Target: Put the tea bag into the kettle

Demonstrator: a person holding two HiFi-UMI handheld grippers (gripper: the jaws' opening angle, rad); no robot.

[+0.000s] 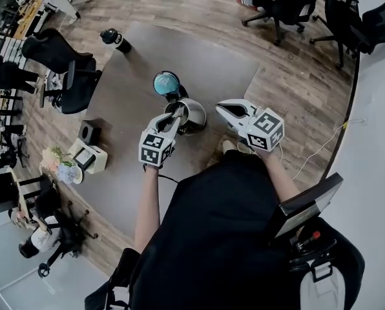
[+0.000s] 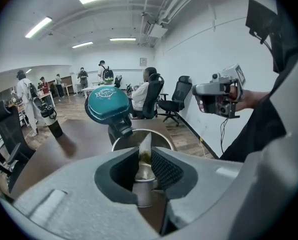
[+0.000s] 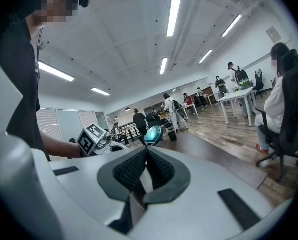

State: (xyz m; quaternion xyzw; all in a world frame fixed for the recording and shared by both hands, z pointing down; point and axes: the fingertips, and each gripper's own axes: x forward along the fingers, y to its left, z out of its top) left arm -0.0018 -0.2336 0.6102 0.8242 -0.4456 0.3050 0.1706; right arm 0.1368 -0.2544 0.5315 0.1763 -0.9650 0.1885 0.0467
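tea bag [image 2: 145, 146] sits in the left gripper [image 2: 144, 153], its jaws a bit spread, over the open rim of the kettle [image 2: 167, 138]. right gripper [image 3: 146, 151] is pressed together, off to the side.

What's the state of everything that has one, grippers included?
Round steel kettle: upright, mouth uncovered.
Teal kettle lid: flipped up, open.
Pale paper tea bag: upright between left jaws, above kettle mouth.
Left gripper: jaws slightly apart around tea bag.
Right gripper: shut, empty.
Black bottle with pale band: upright, capped.
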